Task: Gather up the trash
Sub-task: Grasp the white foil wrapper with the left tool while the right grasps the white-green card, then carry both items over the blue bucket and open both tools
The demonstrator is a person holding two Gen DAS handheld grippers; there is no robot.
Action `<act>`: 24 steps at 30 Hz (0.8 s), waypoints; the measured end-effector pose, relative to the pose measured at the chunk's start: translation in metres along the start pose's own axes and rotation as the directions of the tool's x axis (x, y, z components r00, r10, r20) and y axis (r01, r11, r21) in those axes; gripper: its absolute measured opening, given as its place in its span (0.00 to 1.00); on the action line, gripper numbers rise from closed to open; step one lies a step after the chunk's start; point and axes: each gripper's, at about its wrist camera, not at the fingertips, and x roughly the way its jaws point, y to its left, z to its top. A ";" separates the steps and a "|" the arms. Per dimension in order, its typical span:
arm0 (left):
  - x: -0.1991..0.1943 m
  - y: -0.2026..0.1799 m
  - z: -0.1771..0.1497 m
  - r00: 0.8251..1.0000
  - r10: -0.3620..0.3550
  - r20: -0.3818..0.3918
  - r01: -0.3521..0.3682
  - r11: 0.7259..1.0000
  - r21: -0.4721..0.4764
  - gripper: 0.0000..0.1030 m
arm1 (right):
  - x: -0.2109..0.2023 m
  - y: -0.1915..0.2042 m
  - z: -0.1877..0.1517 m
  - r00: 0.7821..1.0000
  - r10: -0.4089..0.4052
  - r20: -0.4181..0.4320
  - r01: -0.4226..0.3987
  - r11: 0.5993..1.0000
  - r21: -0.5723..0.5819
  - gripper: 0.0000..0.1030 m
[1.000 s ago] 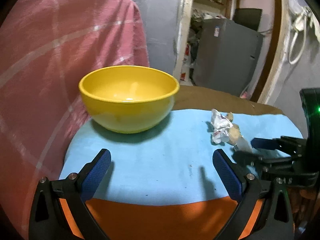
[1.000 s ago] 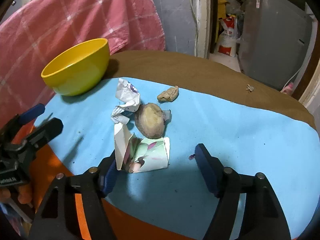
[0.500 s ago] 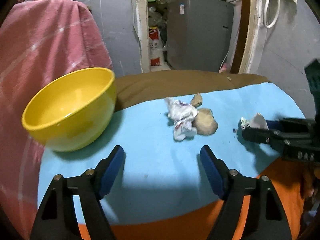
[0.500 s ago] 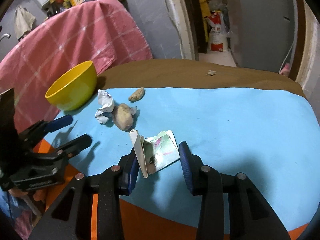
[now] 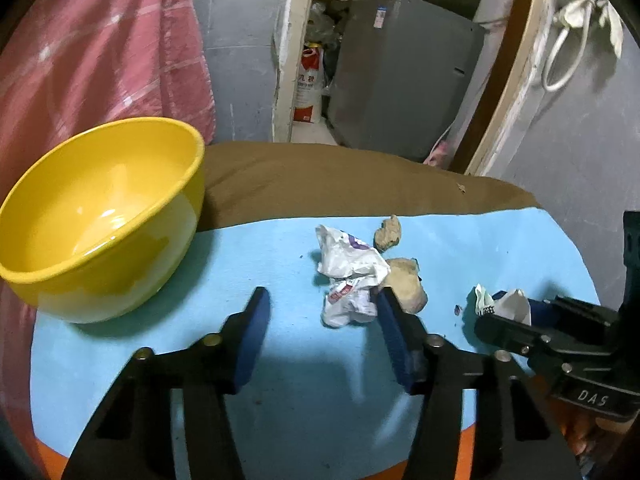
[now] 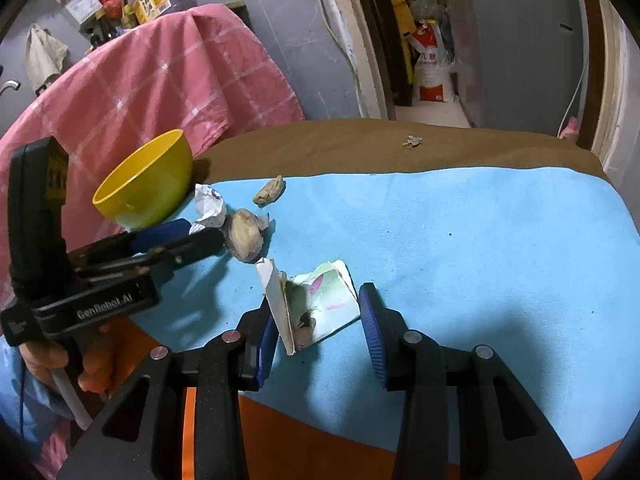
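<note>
A yellow bowl (image 5: pixel 96 216) stands at the left of the blue cloth (image 5: pixel 240 264); it also shows in the right wrist view (image 6: pixel 146 182). A crumpled white wrapper (image 5: pixel 350 276), a tan lump (image 5: pixel 408 280) and a small tan piece (image 5: pixel 388 232) lie mid-cloth. My left gripper (image 5: pixel 324 332) is open, its right pad beside the wrapper. My right gripper (image 6: pixel 320 328) is open around a folded paper carton (image 6: pixel 316 304), the left pad touching it. The carton shows in the left wrist view (image 5: pixel 502 302).
A pink checked cloth (image 6: pixel 160 84) hangs behind the bowl. A brown cloth (image 6: pixel 360 144) covers the far table with a small scrap (image 6: pixel 412 141) on it. An orange edge (image 6: pixel 320 436) lies nearest me. A grey cabinet (image 5: pixel 400 84) stands beyond.
My left gripper has swung right from the bowl and moved up to the crumpled wrapper. My right gripper has narrowed around the paper carton and stays there.
</note>
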 end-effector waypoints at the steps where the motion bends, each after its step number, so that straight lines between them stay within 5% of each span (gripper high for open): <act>1: 0.000 0.000 0.000 1.000 0.000 0.002 0.000 1.000 -0.004 0.40 | 0.000 0.000 -0.001 1.000 -0.003 0.000 0.003 1.000 -0.003 0.36; 6: 0.000 -0.004 0.000 1.000 -0.011 0.006 0.011 1.000 0.001 0.15 | 0.000 0.001 -0.001 1.000 -0.016 -0.004 0.016 1.000 -0.015 0.37; 24: -0.007 -0.007 -0.006 0.999 -0.019 0.048 0.020 1.000 -0.011 0.09 | 0.003 0.008 -0.004 0.999 -0.050 -0.005 0.049 0.997 -0.061 0.35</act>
